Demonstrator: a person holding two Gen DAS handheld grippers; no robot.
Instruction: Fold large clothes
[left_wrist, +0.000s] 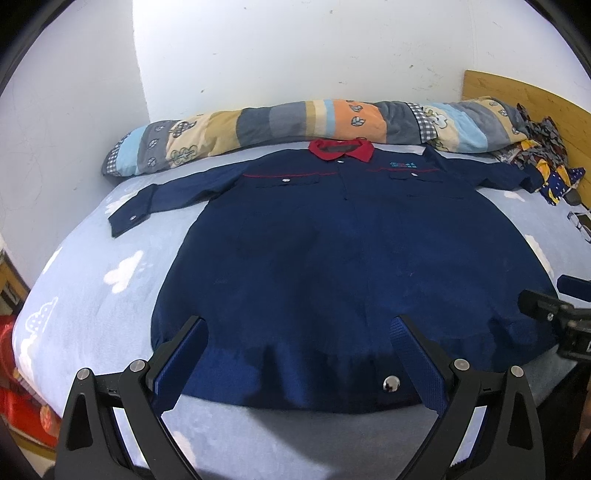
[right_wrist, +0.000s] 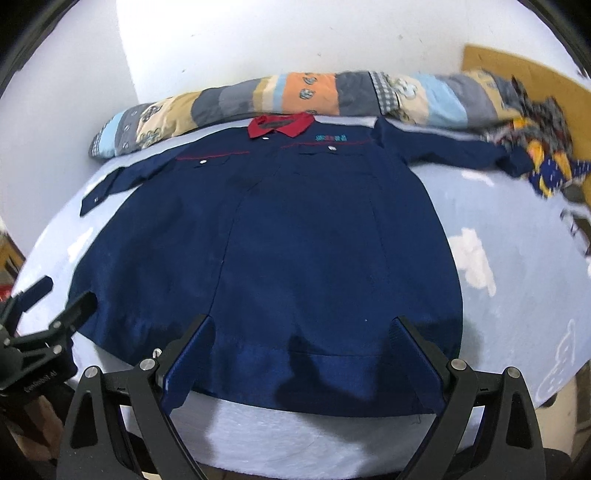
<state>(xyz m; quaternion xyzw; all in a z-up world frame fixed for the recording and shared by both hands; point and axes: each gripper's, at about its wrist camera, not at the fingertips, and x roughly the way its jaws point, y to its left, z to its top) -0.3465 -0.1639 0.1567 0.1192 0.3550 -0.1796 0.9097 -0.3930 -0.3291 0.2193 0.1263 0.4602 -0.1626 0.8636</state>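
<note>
A pale blue bedsheet (left_wrist: 92, 295) printed with white clouds covers a bed set against a plain white wall (left_wrist: 295, 48), a wooden headboard (left_wrist: 535, 99) rising at the right. Along the wall lies a rolled patchwork quilt (left_wrist: 295, 122) in orange, grey and tan, beside a crumpled patterned cloth (left_wrist: 546, 162), its print too blurred to read. A navy work shirt (left_wrist: 351, 258) with a red collar (left_wrist: 341, 147), metal snaps and flap pockets lies face up, flat, sleeves spread wide. The left gripper (left_wrist: 299, 325) and right gripper (right_wrist: 303, 325) hover over its hem, jaws spread and empty, blue ribbed pads facing inward.
</note>
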